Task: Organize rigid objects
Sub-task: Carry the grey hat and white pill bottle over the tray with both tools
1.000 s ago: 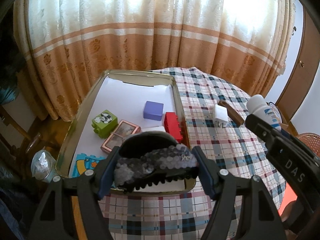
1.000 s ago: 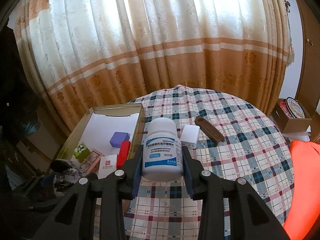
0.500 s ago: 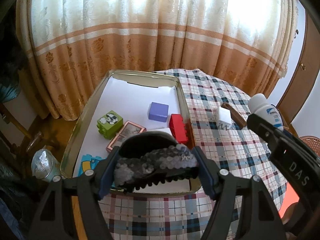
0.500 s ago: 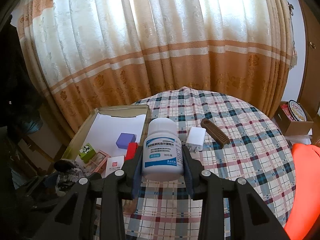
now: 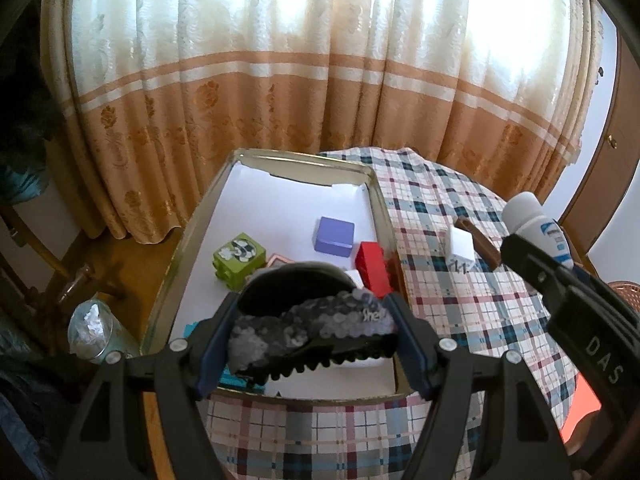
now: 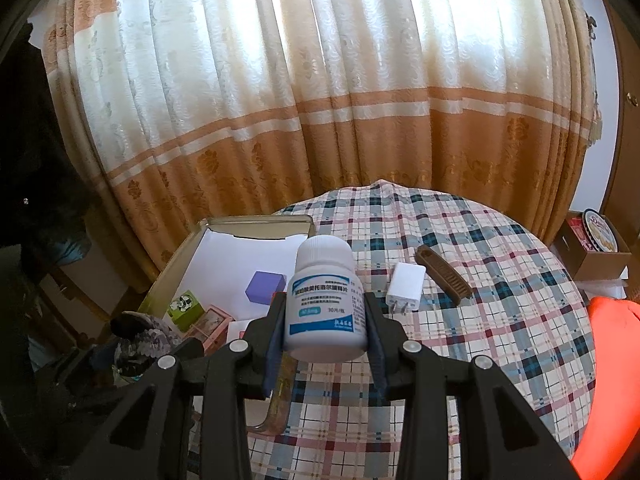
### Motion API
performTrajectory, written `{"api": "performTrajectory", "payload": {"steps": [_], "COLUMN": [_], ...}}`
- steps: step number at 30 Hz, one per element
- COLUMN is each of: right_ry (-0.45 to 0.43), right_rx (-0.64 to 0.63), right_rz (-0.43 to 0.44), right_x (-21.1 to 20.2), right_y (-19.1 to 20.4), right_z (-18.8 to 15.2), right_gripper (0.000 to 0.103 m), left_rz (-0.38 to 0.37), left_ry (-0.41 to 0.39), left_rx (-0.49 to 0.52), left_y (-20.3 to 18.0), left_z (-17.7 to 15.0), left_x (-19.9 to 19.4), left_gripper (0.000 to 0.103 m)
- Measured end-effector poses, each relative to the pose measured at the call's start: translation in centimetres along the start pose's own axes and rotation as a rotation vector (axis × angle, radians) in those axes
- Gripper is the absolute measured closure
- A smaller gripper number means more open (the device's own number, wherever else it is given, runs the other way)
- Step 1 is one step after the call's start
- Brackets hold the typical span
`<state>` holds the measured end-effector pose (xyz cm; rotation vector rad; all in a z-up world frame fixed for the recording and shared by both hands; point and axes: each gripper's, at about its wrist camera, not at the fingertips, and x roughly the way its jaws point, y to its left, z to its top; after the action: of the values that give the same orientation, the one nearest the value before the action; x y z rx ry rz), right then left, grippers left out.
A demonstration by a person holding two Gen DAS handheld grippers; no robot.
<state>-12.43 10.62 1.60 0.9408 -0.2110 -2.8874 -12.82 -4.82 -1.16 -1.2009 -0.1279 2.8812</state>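
Note:
My left gripper [image 5: 310,334] is shut on a black sequined hair clip [image 5: 308,330], held above the near end of the metal tray [image 5: 188,236]. The tray holds a purple box [image 5: 334,236], a red block [image 5: 372,266], a green block [image 5: 239,258] and a pink frame. My right gripper [image 6: 325,320] is shut on a white medicine bottle [image 6: 325,300], held upright above the checked table [image 6: 500,320], just right of the tray [image 6: 176,264]. A white charger [image 6: 405,286] and a brown comb [image 6: 444,276] lie on the cloth.
A striped curtain [image 5: 320,80] hangs behind the table. A cardboard box with a tin [image 6: 596,248] stands on the floor at right. A glass jar [image 5: 90,330] sits left of the tray. Something orange [image 6: 616,380] lies at the table's right edge.
Both grippers have risen and drawn back a little with their objects held. The tray and table look farther away.

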Motion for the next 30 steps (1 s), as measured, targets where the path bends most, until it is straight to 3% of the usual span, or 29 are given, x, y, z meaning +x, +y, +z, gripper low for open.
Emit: {"api": "performTrajectory", "payload": {"steps": [21, 30], "right_ry": [-0.036, -0.012], "right_rx": [-0.039, -0.052], "right_rz": [0.018, 0.026], "right_x": [0.9, 2.6], "right_y": [2.1, 3.2], "right_z": [2.4, 2.4], "right_gripper": [0.064, 0.064], "left_rz": [0.041, 0.077], "left_ry": [-0.023, -0.009], "left_rx": [-0.005, -0.01], "left_y": [1.9, 3.2], "left_z": [1.8, 2.4], "left_x": [0.7, 2.1], "left_gripper": [0.031, 0.031]}}
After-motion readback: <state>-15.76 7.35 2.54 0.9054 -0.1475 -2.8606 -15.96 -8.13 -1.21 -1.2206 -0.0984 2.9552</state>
